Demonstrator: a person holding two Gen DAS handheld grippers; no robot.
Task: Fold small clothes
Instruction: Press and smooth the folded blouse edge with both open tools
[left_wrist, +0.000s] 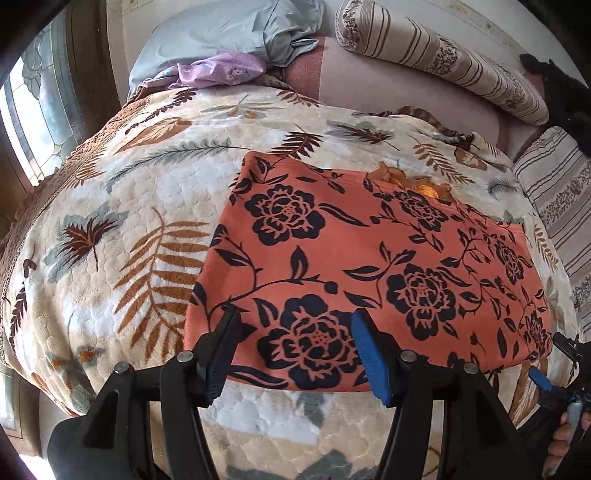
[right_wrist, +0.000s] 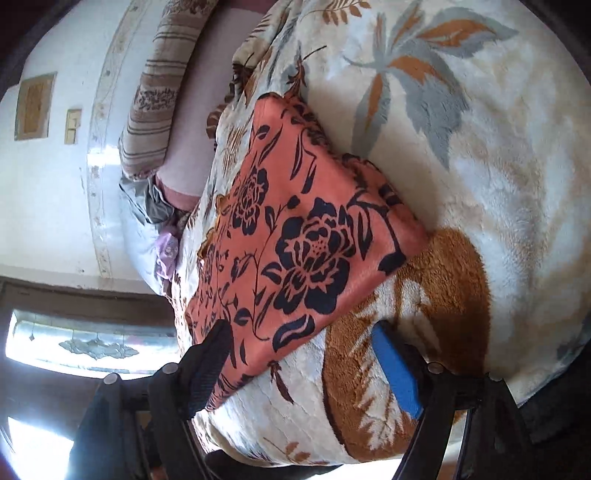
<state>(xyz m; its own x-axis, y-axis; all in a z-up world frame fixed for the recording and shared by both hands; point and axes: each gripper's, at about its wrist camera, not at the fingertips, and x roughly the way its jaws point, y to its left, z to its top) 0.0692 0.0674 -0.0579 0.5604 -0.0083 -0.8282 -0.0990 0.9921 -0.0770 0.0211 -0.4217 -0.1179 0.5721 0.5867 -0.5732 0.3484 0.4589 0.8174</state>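
An orange cloth (left_wrist: 369, 258) with a dark flower print lies flat as a folded rectangle on a plush leaf-patterned blanket (left_wrist: 129, 221). My left gripper (left_wrist: 295, 350) hovers open over the cloth's near edge, nothing between its black and blue fingers. In the right wrist view, which is rolled sideways, the same cloth (right_wrist: 295, 240) lies ahead. My right gripper (right_wrist: 303, 365) stands open at the cloth's near corner. Its black finger (right_wrist: 210, 362) overlaps the cloth's edge and its blue pad (right_wrist: 395, 369) is over the blanket (right_wrist: 480, 166). Neither pad presses on the fabric.
Striped pillows (left_wrist: 443, 55) and a pink sheet (left_wrist: 388, 85) lie beyond the blanket. Grey-blue bedding (left_wrist: 229, 33) and a lilac cloth (left_wrist: 221, 70) are bunched at the far left. A window (left_wrist: 40, 110) is on the left. A person's hand (left_wrist: 565, 439) shows at the right edge.
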